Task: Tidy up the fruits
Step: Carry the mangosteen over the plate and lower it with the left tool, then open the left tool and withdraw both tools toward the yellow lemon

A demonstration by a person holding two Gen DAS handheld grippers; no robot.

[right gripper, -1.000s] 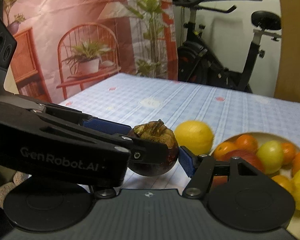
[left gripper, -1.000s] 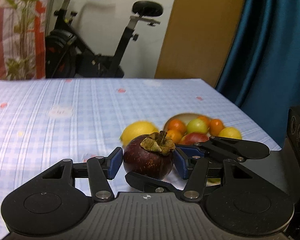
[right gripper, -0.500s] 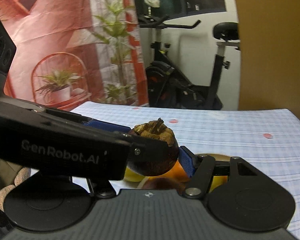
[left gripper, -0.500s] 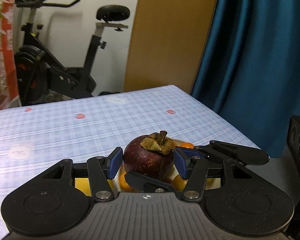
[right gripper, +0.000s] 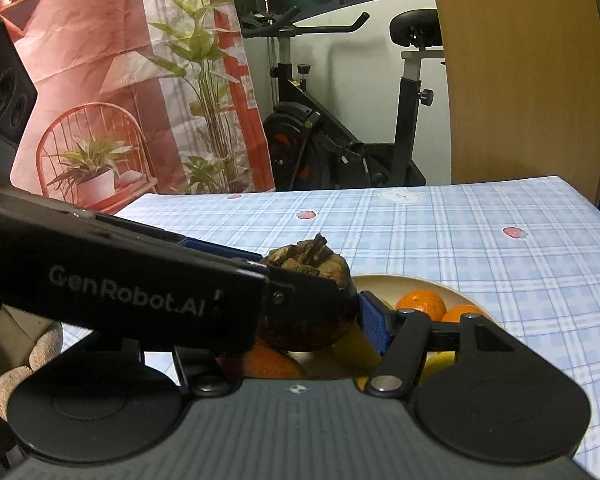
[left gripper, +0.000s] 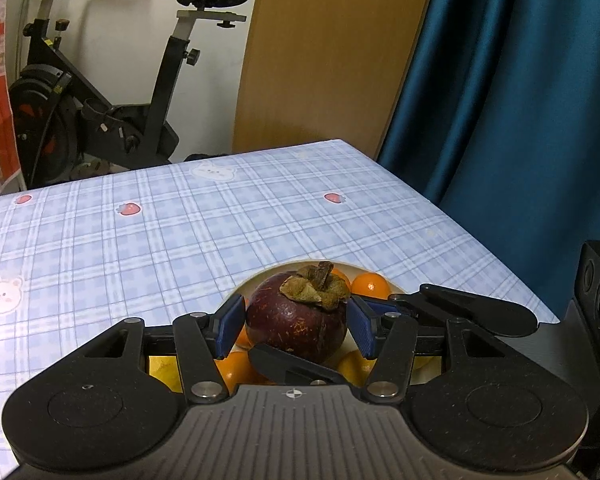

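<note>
Exercise bike (left gripper: 112, 92) at far left, behind surface (left gripper: 140, 240) with blue plaid cloth. Left tool (left gripper: 296, 324): blue pads clamped on both sides of dark purple mangosteen (left gripper: 296, 320), calyx up, raised above cream plate (right gripper: 420, 284). Plate at near right part of surface, loaded with oranges (left gripper: 370, 284) and yellow fruit, partly hidden under tools. Right tool (right gripper: 312, 308): one blue pad touching mangosteen's right side; other finger hidden behind left tool's arm, grip cannot be told. Teal curtain (left gripper: 520, 100) at far right.
</note>
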